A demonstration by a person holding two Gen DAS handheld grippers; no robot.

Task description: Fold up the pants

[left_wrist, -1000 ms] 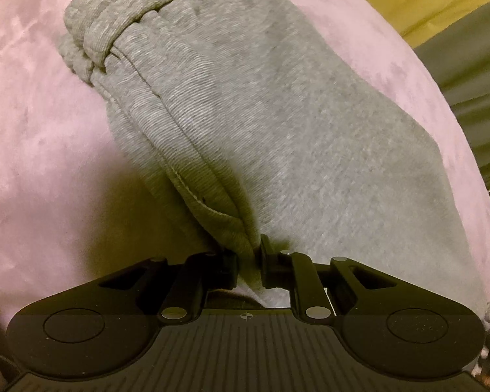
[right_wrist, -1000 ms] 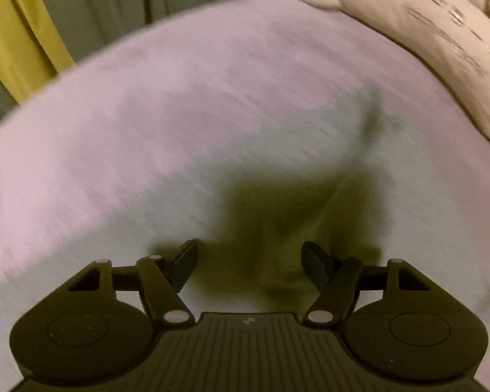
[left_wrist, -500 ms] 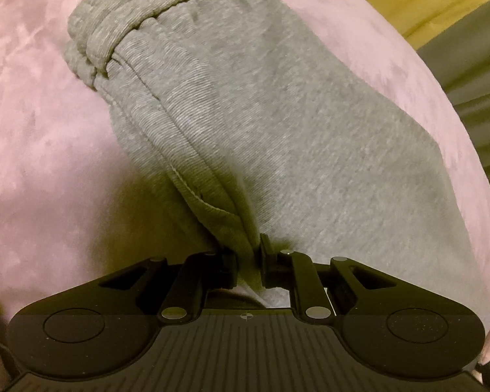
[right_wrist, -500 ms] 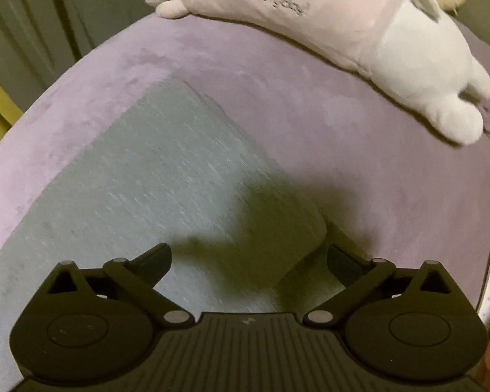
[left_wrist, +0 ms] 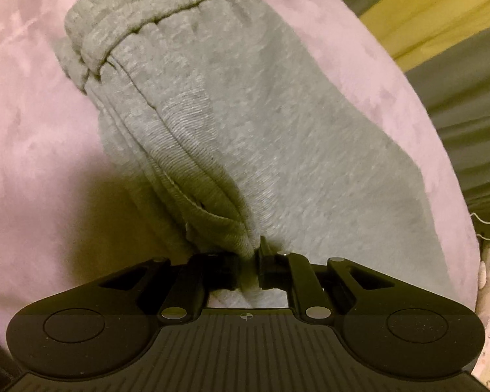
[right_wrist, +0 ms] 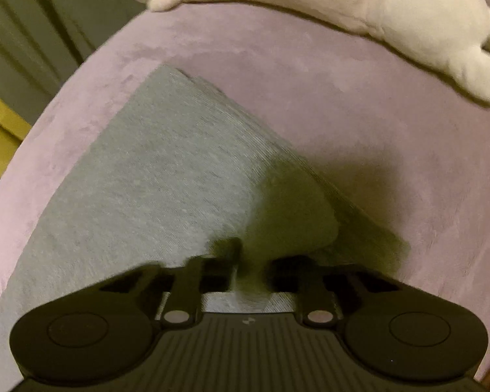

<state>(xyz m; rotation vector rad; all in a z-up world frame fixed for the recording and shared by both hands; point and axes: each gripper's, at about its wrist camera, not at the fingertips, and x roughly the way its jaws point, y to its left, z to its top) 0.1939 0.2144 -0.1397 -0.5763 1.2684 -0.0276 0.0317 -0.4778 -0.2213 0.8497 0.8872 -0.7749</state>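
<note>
Grey pants (left_wrist: 245,124) were pinched by left gripper (left_wrist: 249,269); right gripper (right_wrist: 254,258) jaws nearly together around a fold; grip uncertain.

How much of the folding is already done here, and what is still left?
Done: the pants lie on the purple cover with layers stacked, so at least one fold looks made. In hand: the left gripper pinches the bunched edge; the right gripper is nearly closed on the other end, its grip blurred. Left: probably one more fold and smoothing.
</note>
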